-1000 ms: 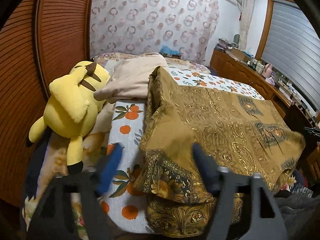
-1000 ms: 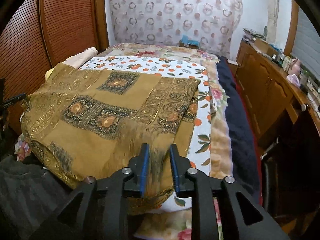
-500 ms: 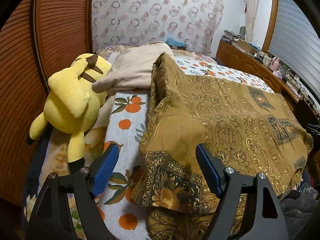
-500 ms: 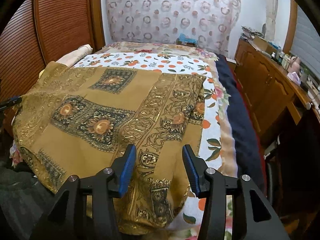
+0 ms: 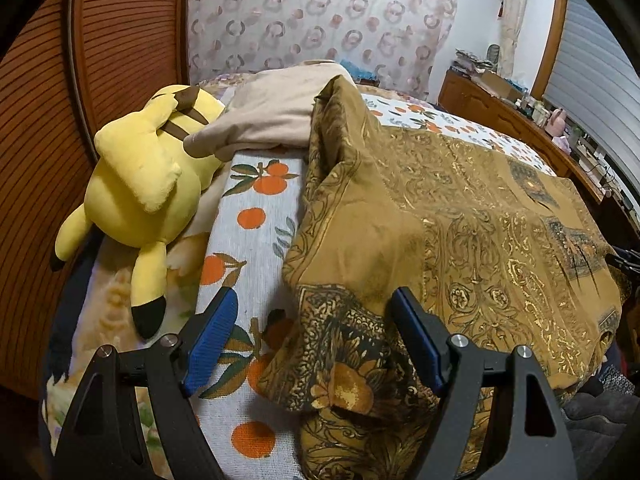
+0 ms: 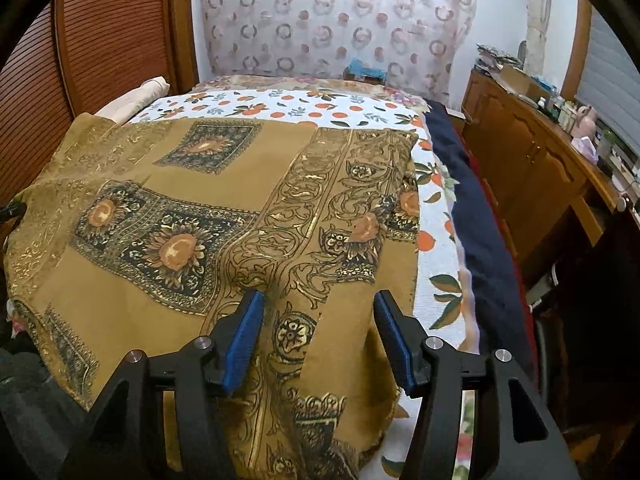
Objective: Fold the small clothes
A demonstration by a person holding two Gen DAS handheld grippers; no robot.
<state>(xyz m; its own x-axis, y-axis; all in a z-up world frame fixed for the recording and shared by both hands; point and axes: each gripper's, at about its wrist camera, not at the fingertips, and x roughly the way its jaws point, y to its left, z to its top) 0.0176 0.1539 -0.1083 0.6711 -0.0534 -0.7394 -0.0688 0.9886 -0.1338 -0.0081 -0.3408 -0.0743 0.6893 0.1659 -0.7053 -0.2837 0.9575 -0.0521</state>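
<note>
The brown cloth (image 6: pixel 168 208) lies flat on the bed (image 6: pixel 436 280), ready for folding. The right gripper (image 6: pixel 320 332) has just been opening and has let go; cloth lies loose between its jaws. The left gripper (image 5: pixel 312 340), at nine o'clock, is wide open and holds nothing.

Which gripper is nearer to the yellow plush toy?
Left. The left gripper hangs beside the yellow plush toy. The right gripper is over the brown cloth's far side; no toy shows there.

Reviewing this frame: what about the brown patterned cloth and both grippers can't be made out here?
- Brown patterned cloth: near hem hidden behind the right gripper, right wrist view.
- Cloth's left corner under the left gripper: layer count unclear, folds overlap.
- Beige garment: far part hidden by the cloth.
</note>
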